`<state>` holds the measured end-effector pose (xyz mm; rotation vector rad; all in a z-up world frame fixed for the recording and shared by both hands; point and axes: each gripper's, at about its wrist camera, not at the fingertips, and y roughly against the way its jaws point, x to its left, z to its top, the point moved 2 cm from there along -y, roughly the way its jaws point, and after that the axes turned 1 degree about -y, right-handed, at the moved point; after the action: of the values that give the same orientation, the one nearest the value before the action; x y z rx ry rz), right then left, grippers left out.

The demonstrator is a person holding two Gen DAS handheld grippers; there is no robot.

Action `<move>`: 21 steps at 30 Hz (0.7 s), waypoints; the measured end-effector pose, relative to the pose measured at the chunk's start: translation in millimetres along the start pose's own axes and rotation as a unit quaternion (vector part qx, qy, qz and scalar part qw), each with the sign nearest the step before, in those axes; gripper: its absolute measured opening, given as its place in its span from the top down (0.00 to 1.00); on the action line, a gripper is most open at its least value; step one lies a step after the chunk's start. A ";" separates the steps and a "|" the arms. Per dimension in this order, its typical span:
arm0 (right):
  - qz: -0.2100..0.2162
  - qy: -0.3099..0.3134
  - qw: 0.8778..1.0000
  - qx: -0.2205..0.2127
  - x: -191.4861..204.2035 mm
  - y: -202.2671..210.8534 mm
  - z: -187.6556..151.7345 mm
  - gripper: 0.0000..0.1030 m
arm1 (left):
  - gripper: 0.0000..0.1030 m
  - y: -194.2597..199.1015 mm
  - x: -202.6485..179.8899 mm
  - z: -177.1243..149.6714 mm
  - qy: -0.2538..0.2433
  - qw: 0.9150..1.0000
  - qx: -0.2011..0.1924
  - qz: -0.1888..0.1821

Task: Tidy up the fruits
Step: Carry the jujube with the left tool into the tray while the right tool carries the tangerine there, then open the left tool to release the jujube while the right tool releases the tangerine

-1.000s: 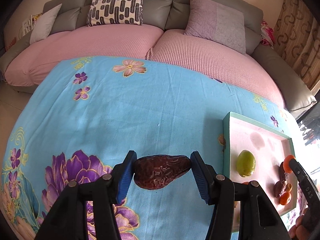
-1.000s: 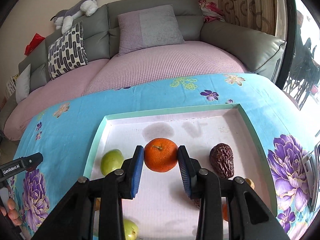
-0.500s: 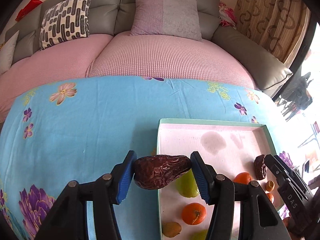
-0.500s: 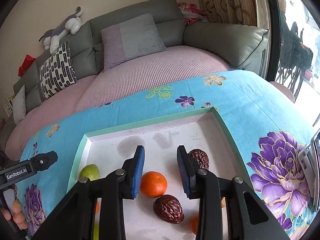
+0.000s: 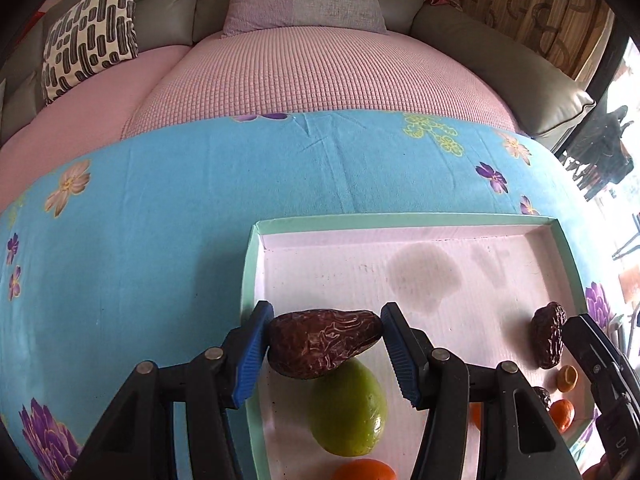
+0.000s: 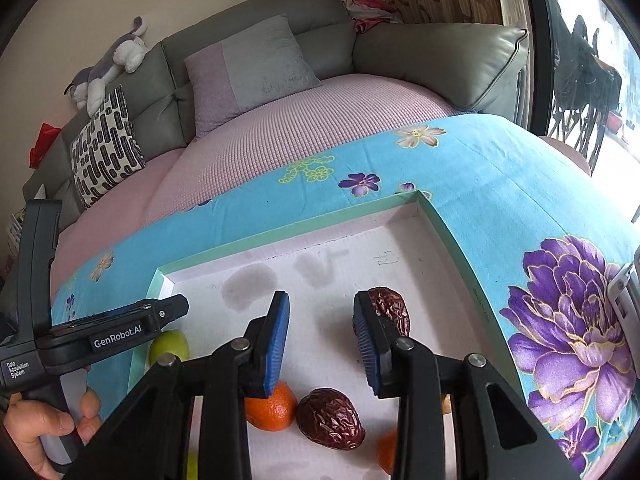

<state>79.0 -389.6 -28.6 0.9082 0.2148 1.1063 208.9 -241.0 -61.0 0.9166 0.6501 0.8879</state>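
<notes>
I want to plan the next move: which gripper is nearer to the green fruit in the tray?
Left. The left gripper holds a date directly above the green fruit. The right gripper hangs farther right in the tray.

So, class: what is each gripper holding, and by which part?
The left gripper clamps a wrinkled brown date by its two ends. The right gripper holds nothing; its jaws stand open above the tray.

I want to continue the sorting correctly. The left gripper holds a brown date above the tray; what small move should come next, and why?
Probably lower the left gripper a little and open it. It is shut on the date, which hangs over the tray near its left wall, just above the green fruit. Other dates already lie there, and the right gripper is open and empty.
</notes>
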 end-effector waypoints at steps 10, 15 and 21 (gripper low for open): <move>0.000 -0.001 1.000 0.007 -0.5 -3.0 -1.3 0.66 | 0.43 -11.4 -4.0 -5.4 -0.005 1.000 0.012 0.001; 0.000 -0.001 1.000 0.009 -0.9 -3.6 -1.8 0.66 | 0.41 -8.9 -2.4 -6.8 0.002 1.000 0.015 -0.008; -0.003 0.001 1.000 0.013 -2.3 -2.6 -3.4 0.66 | 0.29 19.7 3.6 -17.4 0.020 0.999 -0.005 -0.035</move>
<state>77.8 -390.1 -33.2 0.9291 0.2331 1.1001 189.7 -224.8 -52.3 0.8646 0.7073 0.8484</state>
